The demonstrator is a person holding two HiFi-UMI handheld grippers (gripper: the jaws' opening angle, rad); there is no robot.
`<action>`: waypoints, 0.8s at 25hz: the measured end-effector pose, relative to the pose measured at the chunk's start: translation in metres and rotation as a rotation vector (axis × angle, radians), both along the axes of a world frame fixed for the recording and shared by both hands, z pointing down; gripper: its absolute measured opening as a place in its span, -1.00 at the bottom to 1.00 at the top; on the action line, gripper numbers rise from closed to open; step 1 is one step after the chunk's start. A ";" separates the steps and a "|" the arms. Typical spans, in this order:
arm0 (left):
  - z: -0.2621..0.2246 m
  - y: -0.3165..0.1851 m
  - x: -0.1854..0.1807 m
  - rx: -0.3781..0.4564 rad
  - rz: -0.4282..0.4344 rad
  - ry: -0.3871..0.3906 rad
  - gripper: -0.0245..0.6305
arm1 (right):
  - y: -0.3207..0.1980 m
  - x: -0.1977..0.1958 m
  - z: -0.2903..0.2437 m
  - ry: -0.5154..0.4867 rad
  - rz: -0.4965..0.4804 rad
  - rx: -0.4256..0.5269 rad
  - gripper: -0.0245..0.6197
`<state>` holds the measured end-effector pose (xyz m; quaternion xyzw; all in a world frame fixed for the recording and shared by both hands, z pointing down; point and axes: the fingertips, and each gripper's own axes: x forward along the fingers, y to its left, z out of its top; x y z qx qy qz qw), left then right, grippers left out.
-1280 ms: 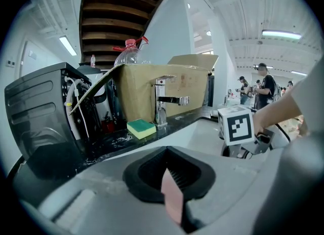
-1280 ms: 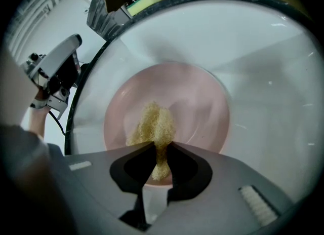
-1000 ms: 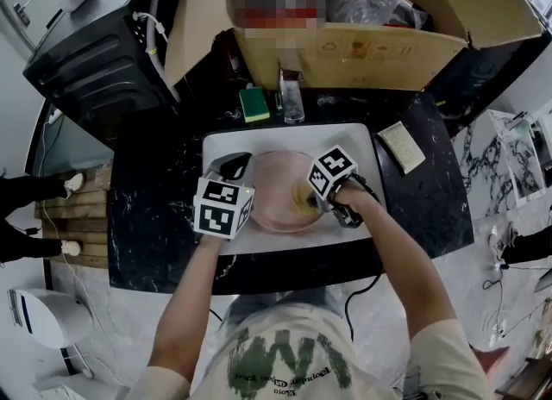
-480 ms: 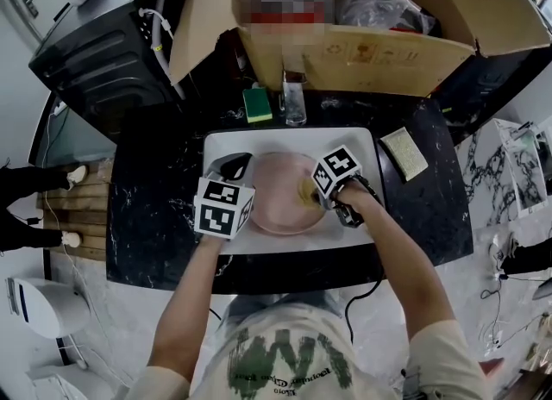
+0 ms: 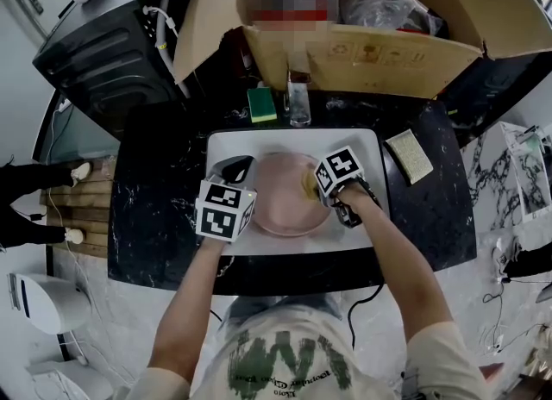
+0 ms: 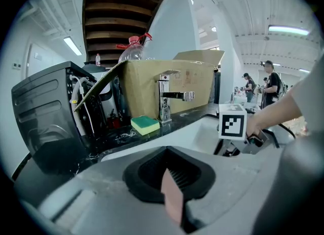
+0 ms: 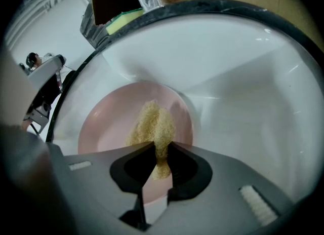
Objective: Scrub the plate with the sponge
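Pink plate (image 5: pixel 280 209) in white sink (image 5: pixel 354 144), gripped and under the sponge.
The plate is round, smooth and shallow, and sits mid-basin. A coarse, yellowish fibrous sponge (image 7: pixel 153 122) lies on its right half, its long axis in line with the right gripper (image 7: pixel 161 148), whose jaws are pinched tight on the sponge's near end. The left gripper (image 6: pixel 171 183) is clamped on the plate's thin left rim. Both forearms reach in from the near edge of the black marbled counter (image 5: pixel 155 209).

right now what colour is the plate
The plate is pale pink; right gripper view shows it best.
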<state>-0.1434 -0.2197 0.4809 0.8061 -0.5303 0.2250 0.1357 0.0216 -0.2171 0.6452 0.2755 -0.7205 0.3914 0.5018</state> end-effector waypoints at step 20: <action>-0.007 -0.002 0.010 0.015 0.048 -0.004 -0.91 | -0.023 -0.006 -0.030 -0.101 0.114 0.173 -0.73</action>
